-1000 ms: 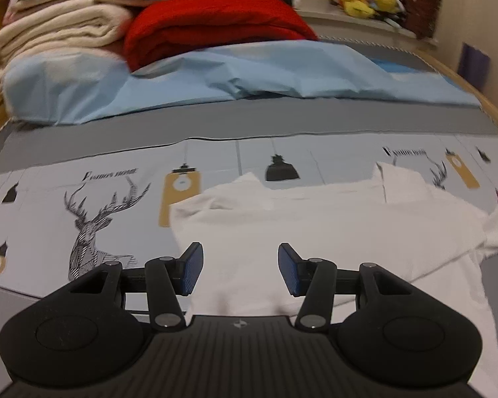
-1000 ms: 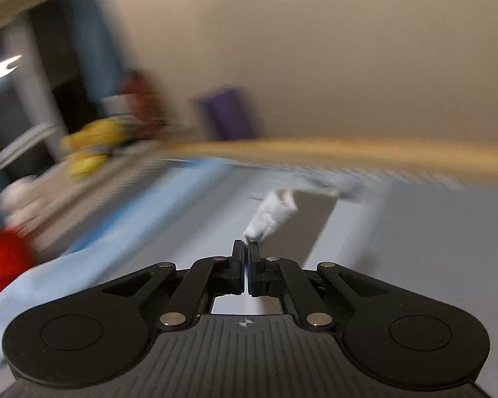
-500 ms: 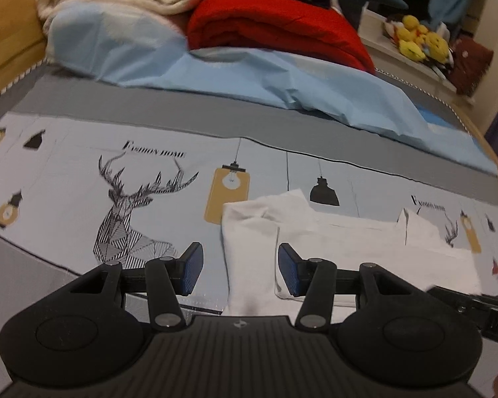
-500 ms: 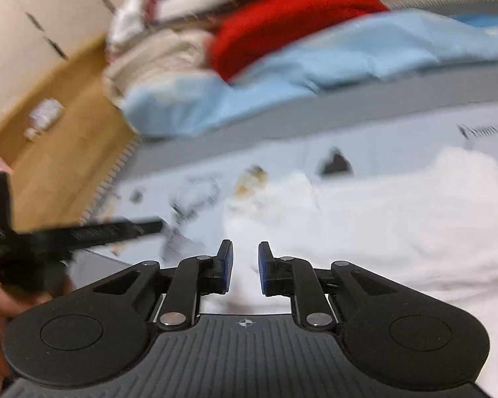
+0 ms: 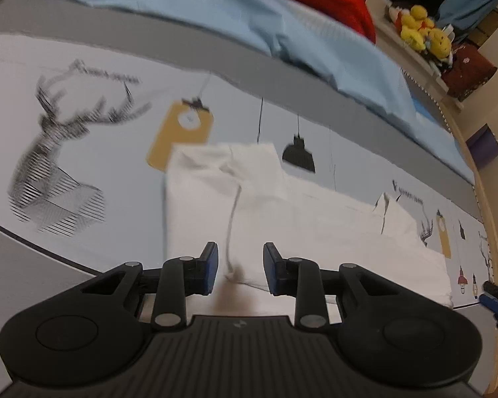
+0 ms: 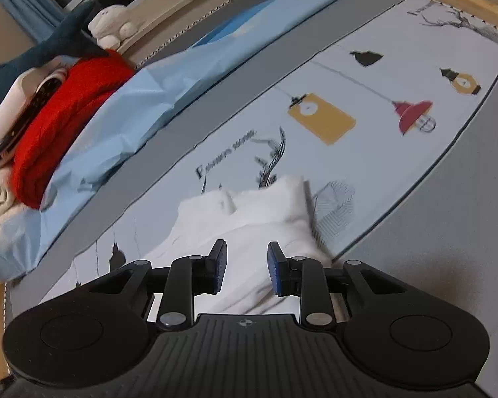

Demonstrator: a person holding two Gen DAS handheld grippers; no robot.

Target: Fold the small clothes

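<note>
Bed sheet [image 5: 93,199] fills most of both views: pale w/ deer, lamp & tag prints, grey band along its far side and grey again at the near edge. Beyond the band a crumpled light-blue sheet [image 5: 332,53] runs across the far side, w/ a red blanket [image 6: 63,126] piled on it; cream & white bedding is stacked by the red one in the right cam. Yellow plush toys [image 5: 425,34] sit on a ledge at far right of the left cam, a white plush [image 6: 111,26] and a dark blue one nearby in the right cam.

White garment [image 5: 315,222] lies flat on the printed part of the sheet, already folded into a long strip running left to right. Its left end has a layer folded over, edge running near-to-far just ahead of my left claw. In the right cam its other end [image 6: 265,212] bunches up a bit, just beside the deer print.

My left gripper [image 5: 240,272] is released, blue pads apart, low over the near edge of the garment, nothing between the pads. My right gripper [image 6: 245,268] is also spread open, over the cloth near its right end, gripping nothing. Can't tell if either pad touches fabric.
</note>
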